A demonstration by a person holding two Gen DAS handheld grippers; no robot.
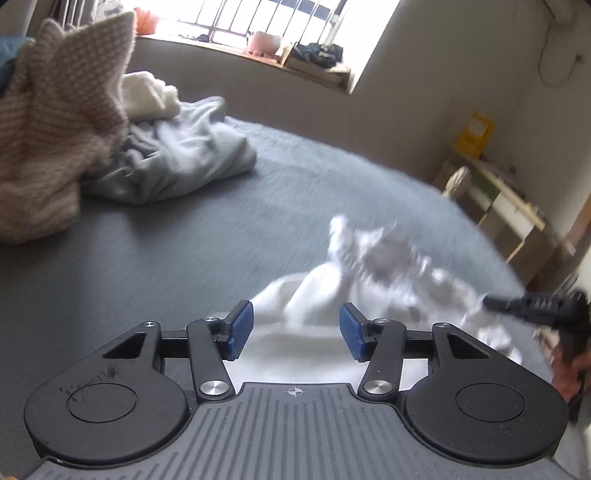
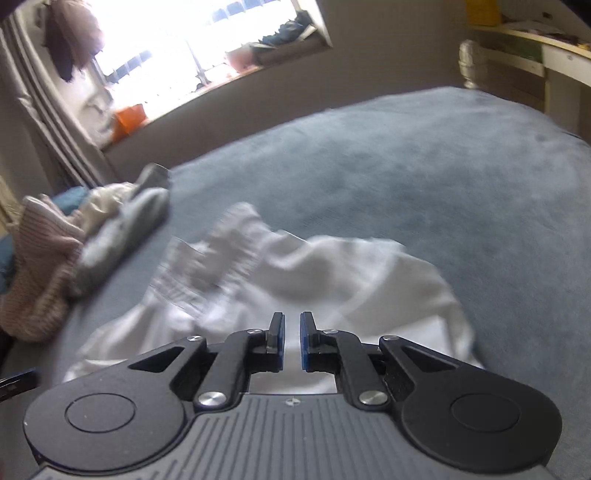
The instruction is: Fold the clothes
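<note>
while the white garment (image 2: 295,280) lies crumpled on the grey-blue bed (image 2: 424,166), the right gripper (image 2: 291,341) hovers over its near edge with its blue fingers (image 2: 306,343) drawn almost together, only a thin slit between them; whether any cloth is pinched there i cannot tell. the left gripper (image 1: 295,332) hangs above the same white garment (image 1: 354,273) with its fingers (image 1: 242,328) spread apart and nothing between them. further back on the bed (image 1: 258,206), a pink knitted sweater (image 1: 55,140), a grey garment (image 1: 177,162) and a white fluffy one (image 1: 151,94) sit in a heap near the window (image 1: 258,22).
</note>
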